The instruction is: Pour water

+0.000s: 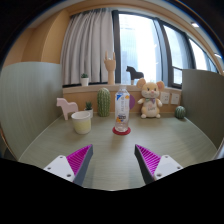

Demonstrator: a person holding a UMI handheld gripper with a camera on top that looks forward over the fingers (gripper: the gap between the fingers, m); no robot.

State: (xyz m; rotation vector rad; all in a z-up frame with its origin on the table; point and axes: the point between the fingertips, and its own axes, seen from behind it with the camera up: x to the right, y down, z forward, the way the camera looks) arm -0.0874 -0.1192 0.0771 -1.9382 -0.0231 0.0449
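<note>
Jaws (112, 165) are standing wide apart, gripping nothing, and I am seeing both magenta pads (78, 159) at the near end of the surface (110, 148). I am counting one bottle (122, 105), clear with a red base, standing upright well beyond the jaws and roughly in line with the gap between them. One pale cup (82, 122) is sitting to the bottle's left, apart from it and also far ahead of the jaws. Behind the cup I am making out one green cactus figure (104, 101) and one small white horse (67, 107). One plush mouse (150, 98) is sitting just right of the bottle. On the sill beyond, one dark animal figure (133, 72) is standing against the window, and curtains (88, 45) are hanging to its left.
</note>
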